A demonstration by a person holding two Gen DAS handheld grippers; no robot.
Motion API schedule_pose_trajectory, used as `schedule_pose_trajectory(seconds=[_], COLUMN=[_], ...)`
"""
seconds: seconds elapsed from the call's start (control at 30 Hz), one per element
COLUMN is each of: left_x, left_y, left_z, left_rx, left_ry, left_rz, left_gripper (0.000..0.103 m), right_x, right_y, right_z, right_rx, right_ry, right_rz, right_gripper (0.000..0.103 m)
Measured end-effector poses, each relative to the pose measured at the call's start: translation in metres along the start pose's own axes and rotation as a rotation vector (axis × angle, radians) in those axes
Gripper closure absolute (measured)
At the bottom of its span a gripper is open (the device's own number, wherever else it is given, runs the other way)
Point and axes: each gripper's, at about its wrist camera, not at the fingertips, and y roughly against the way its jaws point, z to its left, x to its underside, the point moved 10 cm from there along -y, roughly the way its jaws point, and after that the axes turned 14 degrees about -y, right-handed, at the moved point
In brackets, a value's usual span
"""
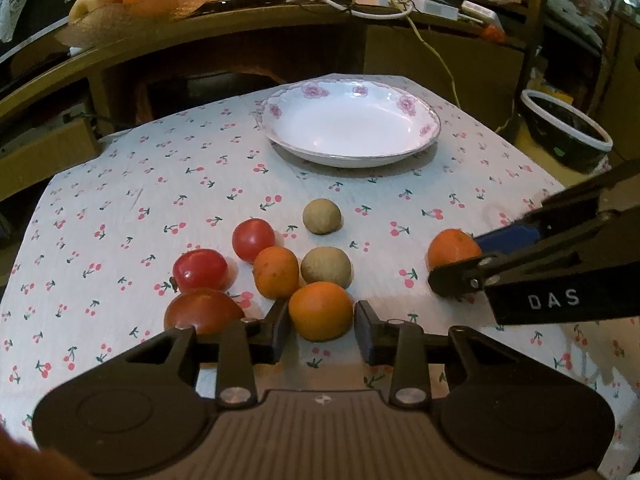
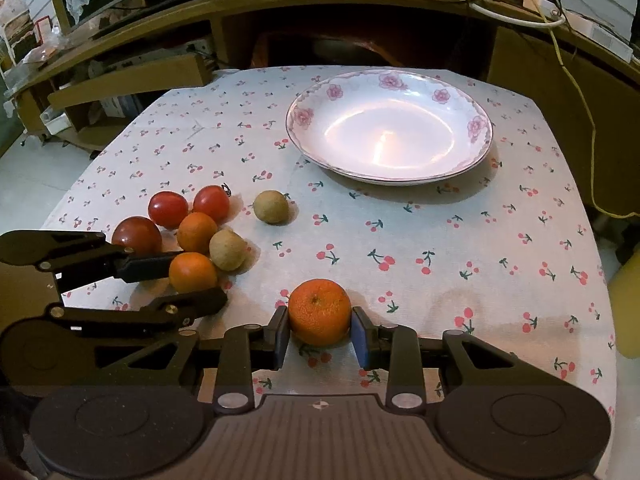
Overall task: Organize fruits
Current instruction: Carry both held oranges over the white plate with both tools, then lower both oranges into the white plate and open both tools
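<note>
My left claw [image 1: 322, 330] is spread around the nearest orange [image 1: 321, 311] in the fruit pile, pads not quite touching it. The right wrist view shows what the left hides: my right claw [image 2: 320, 334] is pinching a lone mandarin [image 2: 319, 311] with both pads on it, down on the worktop [image 2: 440, 240]. Cherry-print cloth, flowered plate [image 2: 478, 126] at the back, cluttered wooden shelf [image 1: 248, 20] behind.

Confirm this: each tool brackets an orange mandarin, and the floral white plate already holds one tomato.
Not quite. The floral white plate holds nothing, as the right wrist view shows. Each tool, left and right, does bracket an orange mandarin.
</note>
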Motion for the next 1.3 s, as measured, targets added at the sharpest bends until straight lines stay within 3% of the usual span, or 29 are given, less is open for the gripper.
schedule_pose_trajectory(seconds=[0.43, 0.93, 1.3], left_x=[-0.024, -0.101, -0.113], left_y=[0.016, -0.022, -0.056], left_z=[0.003, 0.025, 0.034], left_rx=[0.014, -0.021, -0.025], left_ry=[0.016, -0.046, -0.051], left_rz=[-0.06, -0.132, -0.098], left_gripper=[0.065, 0.065, 0.065], right_x=[-0.024, -0.089, -0.108], right_y=[0.008, -0.005, -0.029], right_z=[-0.004, -0.027, -0.041], right_rx=[-0.003, 0.037, 0.061], right_ry=[-0.022, -0.065, -0.05], right_rz=[-0.062, -0.17, -0.161], right_gripper=[0.07, 0.07, 0.069])
